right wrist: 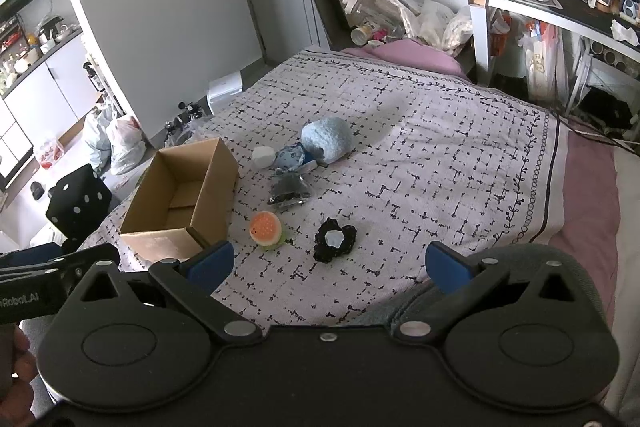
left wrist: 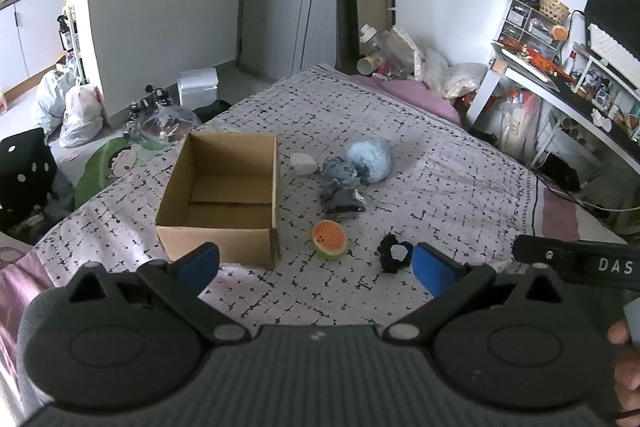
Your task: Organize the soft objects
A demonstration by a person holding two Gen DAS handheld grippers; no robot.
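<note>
An open, empty cardboard box (left wrist: 224,203) (right wrist: 180,203) stands on the patterned bedspread (left wrist: 440,187) (right wrist: 440,155). To its right lie several soft items: an orange and green watermelon plush (left wrist: 329,239) (right wrist: 266,229), a black crocheted piece with a pale centre (left wrist: 395,253) (right wrist: 334,239), a dark bagged item (left wrist: 342,203) (right wrist: 289,189), a blue patterned bundle (left wrist: 339,169) (right wrist: 291,158), a fluffy light blue ball (left wrist: 370,161) (right wrist: 326,139) and a small white lump (left wrist: 304,163) (right wrist: 263,157). My left gripper (left wrist: 316,267) is open above the near bed edge. My right gripper (right wrist: 330,267) is open too, holding nothing.
A desk (right wrist: 560,7) crowded with clutter stands at the right. Plastic bags (left wrist: 76,107) and a black stool (right wrist: 78,207) sit on the floor to the left. Bottles and bags (right wrist: 400,19) pile up past the bed's far end.
</note>
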